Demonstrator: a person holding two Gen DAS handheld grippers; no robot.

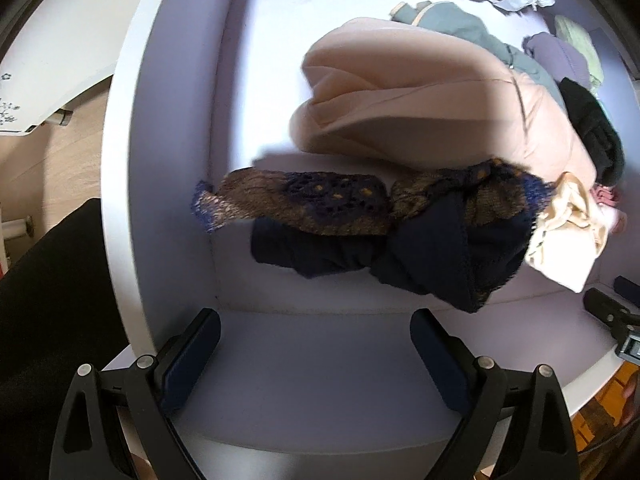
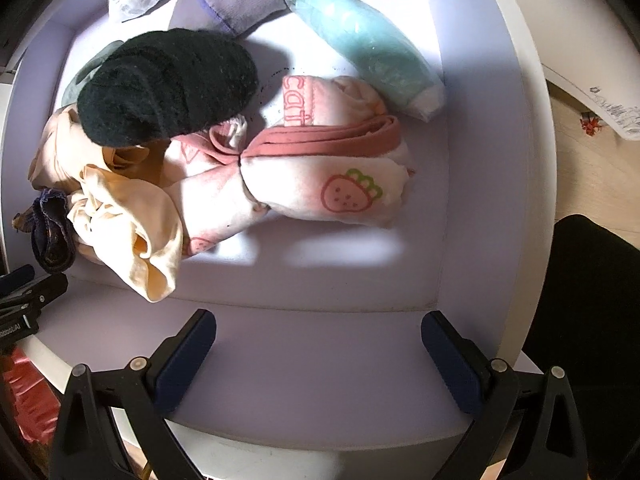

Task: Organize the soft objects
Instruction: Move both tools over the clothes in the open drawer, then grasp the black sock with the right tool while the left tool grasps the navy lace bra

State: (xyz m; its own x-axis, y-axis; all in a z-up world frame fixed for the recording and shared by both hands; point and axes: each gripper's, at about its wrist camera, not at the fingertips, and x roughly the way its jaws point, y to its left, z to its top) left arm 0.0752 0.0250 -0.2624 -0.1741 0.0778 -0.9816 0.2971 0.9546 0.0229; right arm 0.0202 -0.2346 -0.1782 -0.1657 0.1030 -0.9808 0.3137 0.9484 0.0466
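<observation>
While both claws, left claw point(image 1: 315, 354) and right claw point(image 2: 318, 354), gaped empty, the tray point(image 2: 484, 184) held a black fleece bundle point(image 2: 168, 88) and a strawberry-print garment point(image 2: 320, 176).

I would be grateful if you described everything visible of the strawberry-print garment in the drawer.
The strawberry-print garment is soft white-pink cloth with dusty-pink trim, a strawberry motif and a "cat" label. It lies bunched on the drawer floor. The black fuzzy item overlaps its upper left and the cream cloth touches its left side. Neither gripper touches it.

Only readable bit is "cat" in pink letters on the pink-and-white strawberry-print fleece garment point(image 2: 320, 168) (sideways on a pink tab); the other gripper's label is cut off.
</observation>
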